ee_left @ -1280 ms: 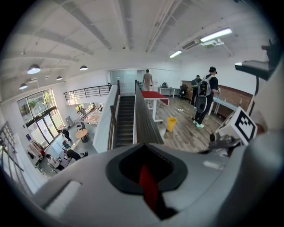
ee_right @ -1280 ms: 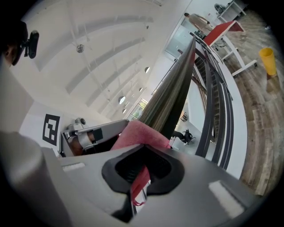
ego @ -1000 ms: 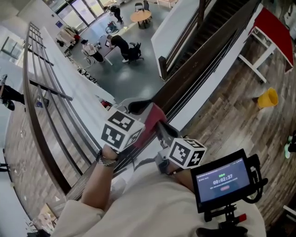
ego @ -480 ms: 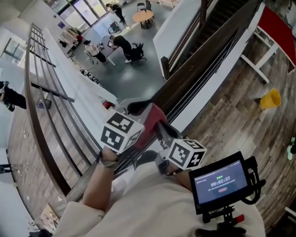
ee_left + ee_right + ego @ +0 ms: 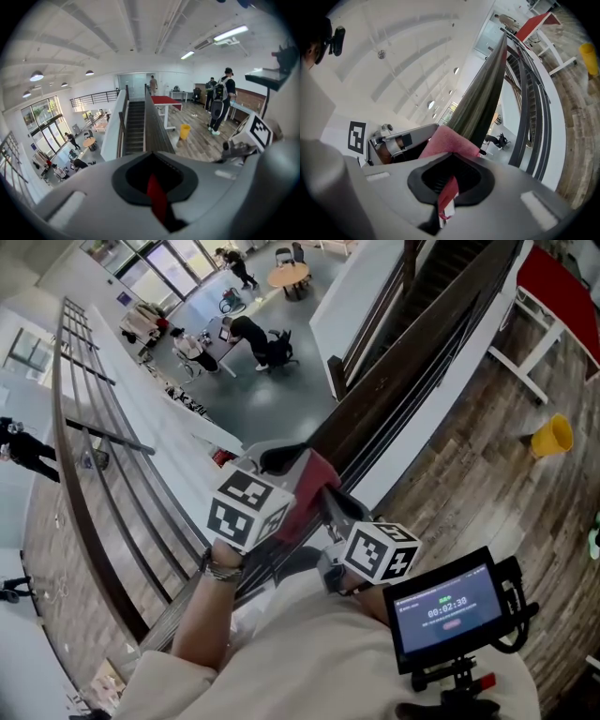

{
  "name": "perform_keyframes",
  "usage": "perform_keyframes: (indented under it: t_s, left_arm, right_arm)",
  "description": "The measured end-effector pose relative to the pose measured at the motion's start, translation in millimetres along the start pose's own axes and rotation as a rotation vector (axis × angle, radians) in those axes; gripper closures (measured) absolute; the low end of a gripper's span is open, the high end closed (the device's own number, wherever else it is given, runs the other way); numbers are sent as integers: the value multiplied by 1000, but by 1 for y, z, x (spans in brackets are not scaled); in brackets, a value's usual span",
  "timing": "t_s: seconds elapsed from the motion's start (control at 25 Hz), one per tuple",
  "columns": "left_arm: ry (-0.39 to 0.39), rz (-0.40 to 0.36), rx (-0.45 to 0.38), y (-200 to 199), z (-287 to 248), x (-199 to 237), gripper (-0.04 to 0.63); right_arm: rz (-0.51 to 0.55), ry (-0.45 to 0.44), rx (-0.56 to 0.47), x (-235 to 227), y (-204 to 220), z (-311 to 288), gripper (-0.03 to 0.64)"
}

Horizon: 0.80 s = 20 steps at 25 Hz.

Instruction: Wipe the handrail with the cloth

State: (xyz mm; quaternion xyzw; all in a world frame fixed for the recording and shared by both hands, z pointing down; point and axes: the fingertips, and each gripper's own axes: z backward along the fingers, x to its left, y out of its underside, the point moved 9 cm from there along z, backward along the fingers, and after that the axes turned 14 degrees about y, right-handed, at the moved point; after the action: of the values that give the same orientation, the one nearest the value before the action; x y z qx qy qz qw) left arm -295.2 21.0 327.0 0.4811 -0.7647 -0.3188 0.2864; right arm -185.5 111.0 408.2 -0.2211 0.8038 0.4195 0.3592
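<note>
Close under the head camera, a mounted monitor (image 5: 448,607) blocks the lower right. Its timer reads what looks like 00:02:30; the smaller print is unreadable. Just past it the right gripper (image 5: 330,504) and left gripper (image 5: 284,461) sit side by side, each carrying a cube with black-and-white square markers. Both have their jaws pressed together, pinching the red cloth (image 5: 315,478). Left gripper view shows a red strip between its jaws. Right gripper view shows a fold plus a small white tag, print too small to read. Cloth lies bunched on top of the dark wooden handrail (image 5: 412,362); the contact underneath is hidden by the grippers. Rail top beyond the cloth is bare, running up and right. Left of the rail is an open drop to a lower floor with a round table (image 5: 285,274) and people. Right of the rail: wood floor, yellow bucket (image 5: 550,437), red-topped table (image 5: 562,296) cut off by the frame edge.
</note>
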Motion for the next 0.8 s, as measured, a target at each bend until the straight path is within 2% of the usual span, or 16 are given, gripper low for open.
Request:
perform_keyframes:
  t_s: [0.24,0.48,0.8]
  left_arm:
    - [-1,-4,2,-3,-5,4,597]
    - [11,0,8,-29,-21,6,600]
    - [32,-6,11,-41,-23,11,611]
  right_arm:
    - [-15,-7,-12,-4,-4,-4,623]
    - [-46,-18,-26,-14,-32,-1,623]
    - [-55,-26,-25,-13,-43,-3,623]
